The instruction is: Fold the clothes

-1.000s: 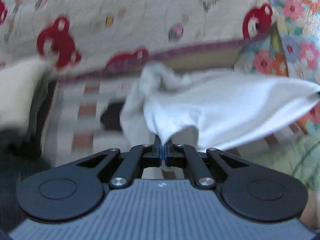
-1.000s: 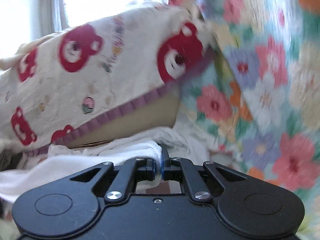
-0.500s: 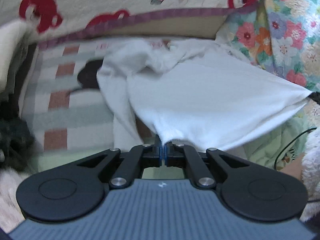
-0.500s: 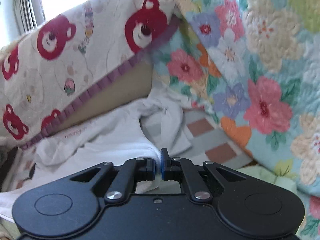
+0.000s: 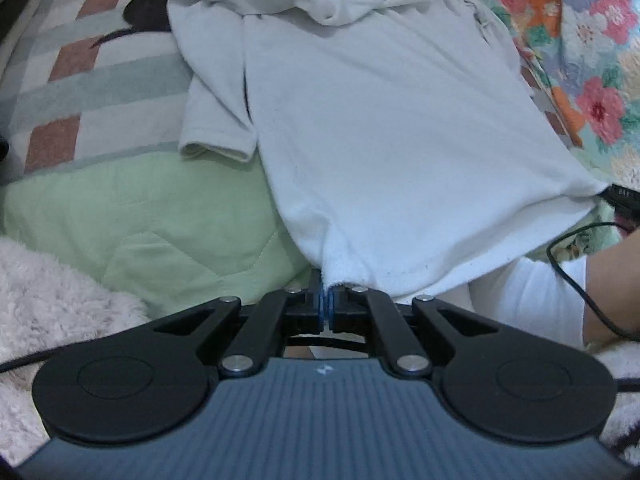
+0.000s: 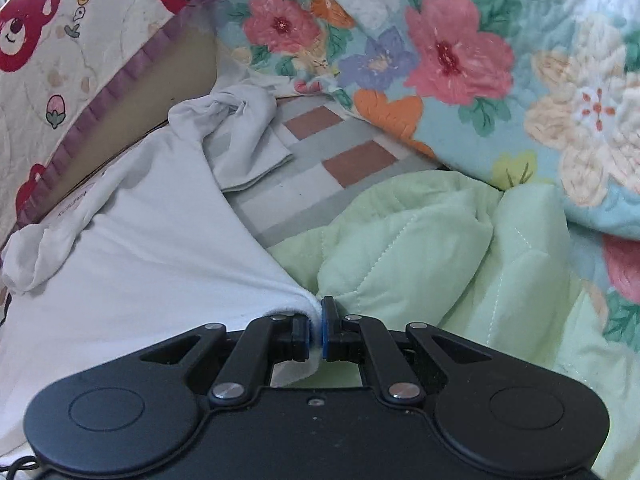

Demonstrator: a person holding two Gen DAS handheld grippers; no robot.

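Both grippers are clamped on the hem of the white t-shirt [image 5: 380, 128]: left gripper [image 5: 325, 304] at bottom center, right gripper [image 6: 315, 332] pinching the other corner. The shirt stretches up the middle of the frame over a green quilt [image 5: 140, 216] and checkered sheet [image 5: 80, 72], with a floral blanket [image 6: 460, 52] at upper right.

The left gripper [image 5: 324, 307] and right gripper [image 6: 315, 330] are black, with blue pads, silver screws and ribbed grey housing.
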